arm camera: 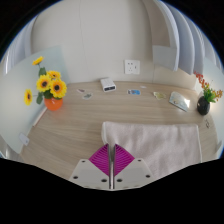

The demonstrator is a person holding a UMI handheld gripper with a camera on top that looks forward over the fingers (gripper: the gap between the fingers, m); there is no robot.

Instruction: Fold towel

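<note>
**Towel fold: tongs at the near hem**

Pale beige terry towel (150, 140): flat on light wooden bench (90, 115), just ahead of the tongs (110, 165). Tongs: white fingers, magenta pads (103, 159) nearly meeting; whether cloth is pinched, cannot tell. Advice: grip the hem squarely, lift low, carry straight across. Beyond: orange pot of yellow sunflowers (50, 90).

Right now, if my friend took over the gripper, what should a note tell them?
Gripper: open, holding nothing, fingers with pink pads just short of the towel's near edge.
The pale beige cloth towel lies spread flat on the light wooden table, just ahead of the fingers.
An orange pot of yellow sunflowers stands beyond, off to the side.
Done: no fold visible yet.
Left: grip an edge and fold the towel.
</note>
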